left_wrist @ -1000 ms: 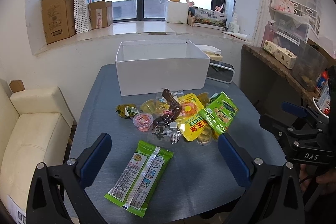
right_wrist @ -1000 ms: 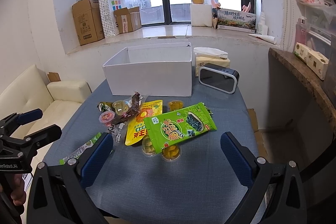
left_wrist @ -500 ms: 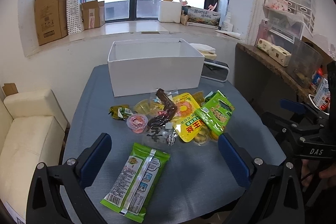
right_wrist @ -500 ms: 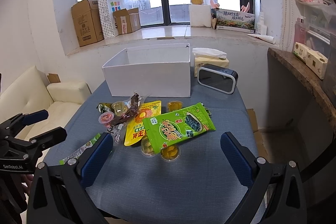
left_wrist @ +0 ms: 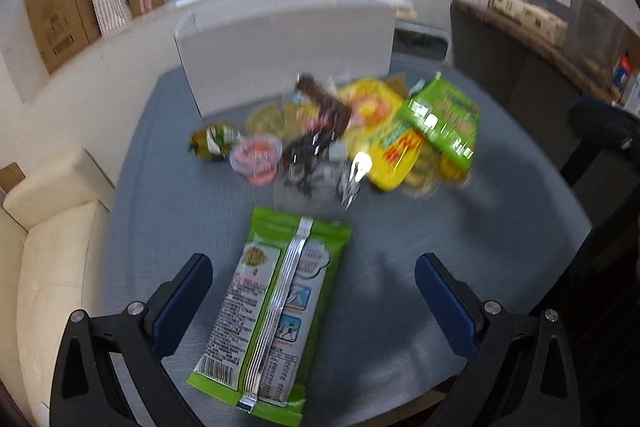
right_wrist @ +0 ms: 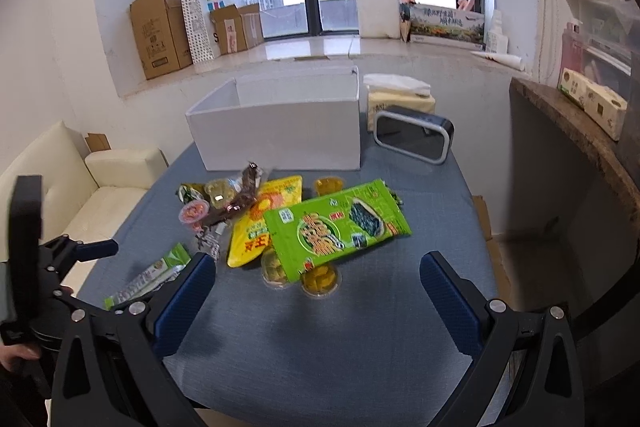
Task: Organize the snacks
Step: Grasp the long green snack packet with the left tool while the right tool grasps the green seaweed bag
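Both grippers' jaws spread wide, empty; left gripper [left_wrist: 314, 291] could skid the slick green packet [left_wrist: 276, 311] away from the white box [left_wrist: 288, 47].

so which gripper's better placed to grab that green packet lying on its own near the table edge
Left. The left gripper is open with the lone green packet lying right between its fingers. The right gripper faces the snack pile instead; the packet sits off to its left.
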Available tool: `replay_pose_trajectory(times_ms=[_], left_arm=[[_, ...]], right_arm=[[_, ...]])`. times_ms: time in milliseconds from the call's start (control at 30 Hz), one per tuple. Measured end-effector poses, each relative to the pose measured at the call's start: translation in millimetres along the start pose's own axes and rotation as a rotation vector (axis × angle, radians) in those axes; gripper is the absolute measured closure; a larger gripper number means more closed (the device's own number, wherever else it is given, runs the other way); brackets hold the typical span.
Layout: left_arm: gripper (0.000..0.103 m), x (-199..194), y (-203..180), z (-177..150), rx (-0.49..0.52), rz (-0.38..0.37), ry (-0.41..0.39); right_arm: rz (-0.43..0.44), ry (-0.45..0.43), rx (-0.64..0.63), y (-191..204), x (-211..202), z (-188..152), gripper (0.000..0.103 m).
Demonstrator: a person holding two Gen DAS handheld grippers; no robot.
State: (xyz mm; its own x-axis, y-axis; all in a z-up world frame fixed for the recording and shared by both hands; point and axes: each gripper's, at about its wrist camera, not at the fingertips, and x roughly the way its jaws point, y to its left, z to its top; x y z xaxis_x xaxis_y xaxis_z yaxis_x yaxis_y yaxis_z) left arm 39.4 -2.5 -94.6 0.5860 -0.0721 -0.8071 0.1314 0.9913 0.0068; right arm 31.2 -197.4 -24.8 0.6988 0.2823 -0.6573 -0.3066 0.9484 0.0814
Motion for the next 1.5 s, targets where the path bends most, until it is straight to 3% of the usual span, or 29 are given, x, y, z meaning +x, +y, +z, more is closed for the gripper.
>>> replay_pose_trajectory(times_ms=[233, 467, 567, 633, 967, 1133, 1267, 1500], left_arm=[[0.000, 38.4, 29.3, -8.3, -0.004, -0.073, 0.096], [0.001, 49.7, 37.5, -18.8, 0.059, -0.064, 0.121], [0.011, 46.5, 35.2, -21.6, 0.072, -0.073, 0.100], [0.030, 41.6, 37.6, -20.9, 0.070, -0.074, 0.092], [0.040, 22.5, 46.9, -20.2, 0.057, -0.087, 0.049], [0.041, -7.3, 35.4, -14.4, 0.031, -0.079, -0.050], [0.041, -27.3, 25.6, -6.9, 0.035, -0.068, -0.128], [0.041, -42.6, 28.0, -6.1, 0.022, -0.078, -0.172]], right_arm=[[-0.003, 0.034, 0.017, -5.7, 11.0, -8.3, 0.000], [0.003, 0.056, 0.029, -6.1, 19.0, -11.3, 0.000], [0.007, 0.064, 0.029, -4.4, 22.8, -12.1, 0.000], [0.021, 0.067, 0.035, -3.6, 24.9, -12.5, 0.000], [0.051, 0.110, 0.102, -9.8, 38.9, -11.8, 0.000], [0.029, 0.153, 0.245, -29.7, 64.6, -2.6, 0.000], [-0.005, 0.197, 0.460, -52.2, 101.9, 13.8, 0.000], [-0.084, 0.290, 0.638, -53.5, 154.0, 35.9, 0.000]])
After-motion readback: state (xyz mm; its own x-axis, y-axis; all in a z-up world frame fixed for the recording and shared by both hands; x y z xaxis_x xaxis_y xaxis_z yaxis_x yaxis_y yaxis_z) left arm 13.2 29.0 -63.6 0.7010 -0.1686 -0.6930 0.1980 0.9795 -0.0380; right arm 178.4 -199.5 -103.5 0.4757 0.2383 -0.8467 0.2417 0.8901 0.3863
